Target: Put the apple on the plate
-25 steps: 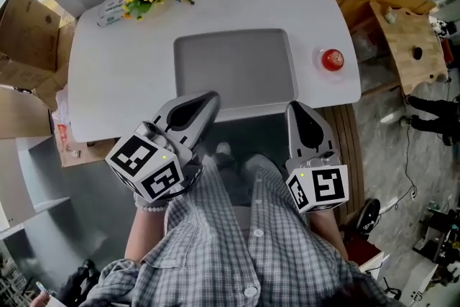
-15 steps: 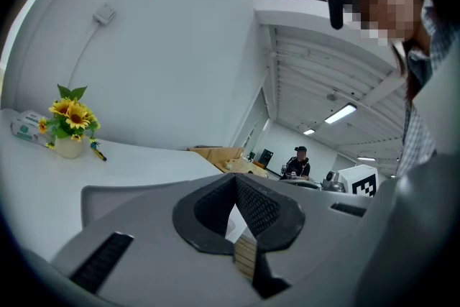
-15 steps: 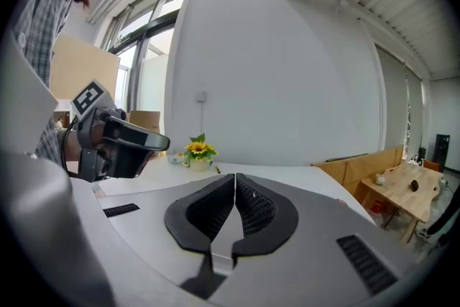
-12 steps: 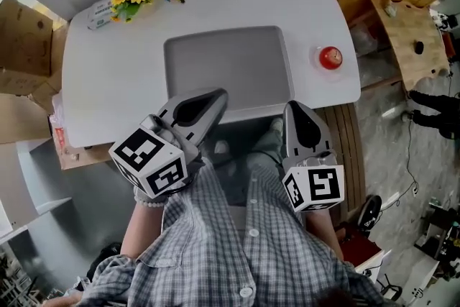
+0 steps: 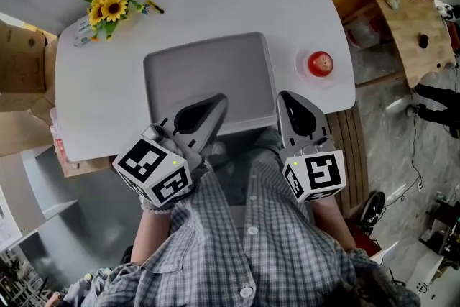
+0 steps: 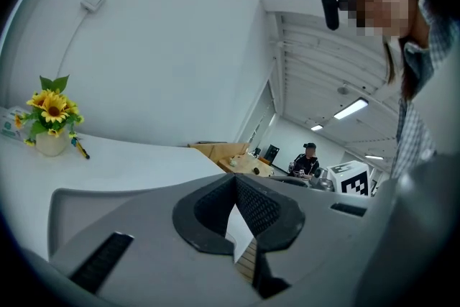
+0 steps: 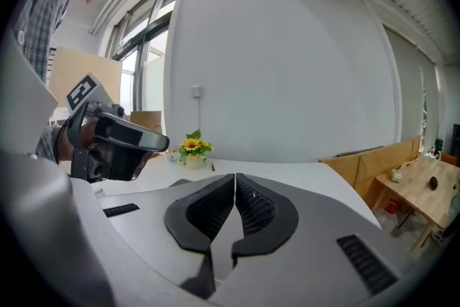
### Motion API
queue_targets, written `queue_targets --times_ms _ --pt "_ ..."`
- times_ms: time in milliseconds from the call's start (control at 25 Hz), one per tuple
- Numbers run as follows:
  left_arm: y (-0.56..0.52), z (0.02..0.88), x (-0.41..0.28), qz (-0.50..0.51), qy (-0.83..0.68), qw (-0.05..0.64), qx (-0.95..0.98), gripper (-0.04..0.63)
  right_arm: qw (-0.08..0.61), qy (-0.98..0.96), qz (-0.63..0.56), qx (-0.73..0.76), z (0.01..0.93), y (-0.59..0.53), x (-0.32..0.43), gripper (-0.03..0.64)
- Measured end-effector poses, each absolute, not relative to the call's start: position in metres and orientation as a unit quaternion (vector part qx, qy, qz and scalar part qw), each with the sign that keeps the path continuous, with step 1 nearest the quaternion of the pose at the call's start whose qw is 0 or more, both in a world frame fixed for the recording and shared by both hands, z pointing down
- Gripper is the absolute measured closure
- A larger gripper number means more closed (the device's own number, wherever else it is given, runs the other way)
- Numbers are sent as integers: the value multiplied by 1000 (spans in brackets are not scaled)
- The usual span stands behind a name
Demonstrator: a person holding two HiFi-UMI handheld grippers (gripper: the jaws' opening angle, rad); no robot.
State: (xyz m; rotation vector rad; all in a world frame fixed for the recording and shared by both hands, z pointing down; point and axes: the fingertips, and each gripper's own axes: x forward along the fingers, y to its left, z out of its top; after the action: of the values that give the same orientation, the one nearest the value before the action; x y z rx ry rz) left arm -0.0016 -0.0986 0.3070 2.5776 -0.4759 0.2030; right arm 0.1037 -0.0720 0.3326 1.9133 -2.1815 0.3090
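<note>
While the red apple point(image 5: 320, 62) sits on a small white plate point(image 5: 300, 68) by the table's point(image 5: 215, 3) right edge, a grey tray point(image 5: 208, 72) lies beside it. The left gripper point(image 5: 215, 103) and right gripper point(image 5: 284, 97) hover over the near edge, jaws closed together, empty.

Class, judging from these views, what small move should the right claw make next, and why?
Probably open the right claw and ease it forward toward the apple: the claw is shut and empty by the table's near edge, and the apple sits untouched just beyond it, to its right.
</note>
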Motion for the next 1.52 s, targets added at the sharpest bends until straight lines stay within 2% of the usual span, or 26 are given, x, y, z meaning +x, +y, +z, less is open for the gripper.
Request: queue_targets --times_ms 600,880,1280,1520 --pt "-133 317 132 99 -202 281 933 584 147 -734 121 652 338 -98 256 594" --pt "-142 360 181 162 -229 313 907 584 184 -727 153 643 370 -106 323 594" --pt "-144 440 205 298 -277 339 848 584 257 -708 202 626 447 -107 389 594" --pt "-139 479 217 323 -285 377 820 584 275 -699 264 605 484 -105 405 592"
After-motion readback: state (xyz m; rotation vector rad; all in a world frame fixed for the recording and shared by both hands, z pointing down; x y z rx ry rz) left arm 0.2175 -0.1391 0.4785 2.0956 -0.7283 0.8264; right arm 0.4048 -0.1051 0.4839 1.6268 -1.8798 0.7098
